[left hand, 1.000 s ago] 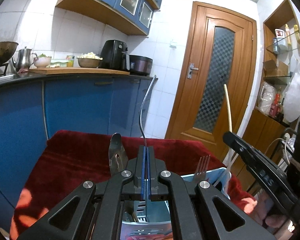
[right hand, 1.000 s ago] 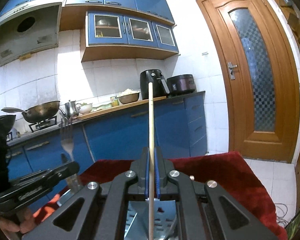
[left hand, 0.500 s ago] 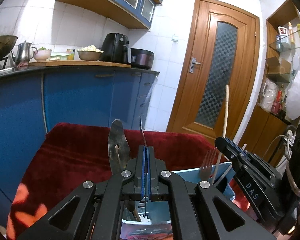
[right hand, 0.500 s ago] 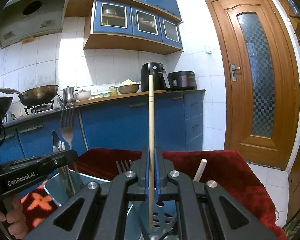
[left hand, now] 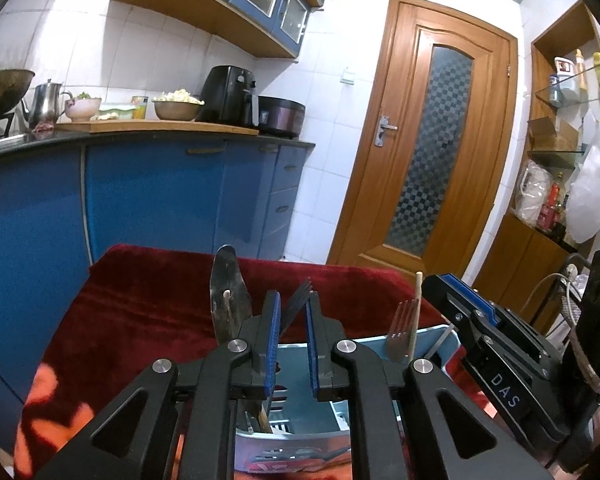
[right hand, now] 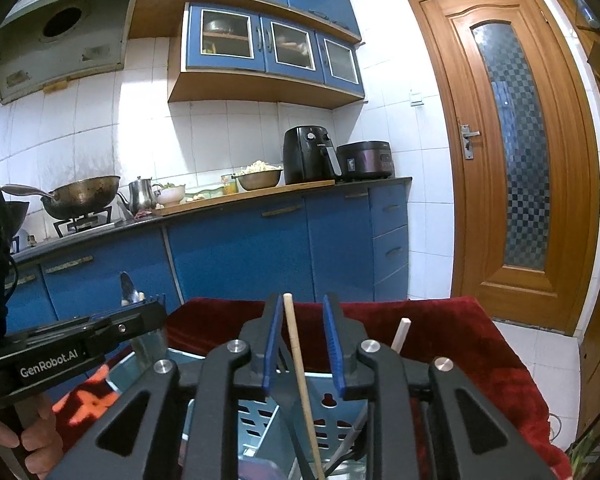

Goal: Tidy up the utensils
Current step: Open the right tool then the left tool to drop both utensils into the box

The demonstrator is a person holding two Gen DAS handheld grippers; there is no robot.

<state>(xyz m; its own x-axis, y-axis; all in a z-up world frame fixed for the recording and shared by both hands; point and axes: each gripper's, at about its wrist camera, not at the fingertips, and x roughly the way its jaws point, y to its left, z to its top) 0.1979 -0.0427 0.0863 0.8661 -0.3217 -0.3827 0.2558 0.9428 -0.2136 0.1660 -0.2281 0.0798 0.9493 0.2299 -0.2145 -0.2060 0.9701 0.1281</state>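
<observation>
1. Left wrist view: your left gripper has its fingers spread and pinching nothing. A dark fork stands in the gap between them, tines up, touching neither pad as far as I can tell.
2. Same view: the blue caddy sits directly below and just ahead of the fingers, on the red cloth. A steel spoon stands just left of the left finger; a silver fork and the wooden chopstick stand to the right, near the right gripper.
3. Right wrist view: the right gripper is spread too. The chopstick runs up through the gap, long axis near vertical, leaning towards the left finger, free of both pads. Lower end is down in the caddy.
4. A white stick pokes up just right of the right finger.
5. Judgement: both utensils look dropped off. Next move turns on clearance, so pull each gripper straight back along the utensil's axis and don't snag it.
</observation>
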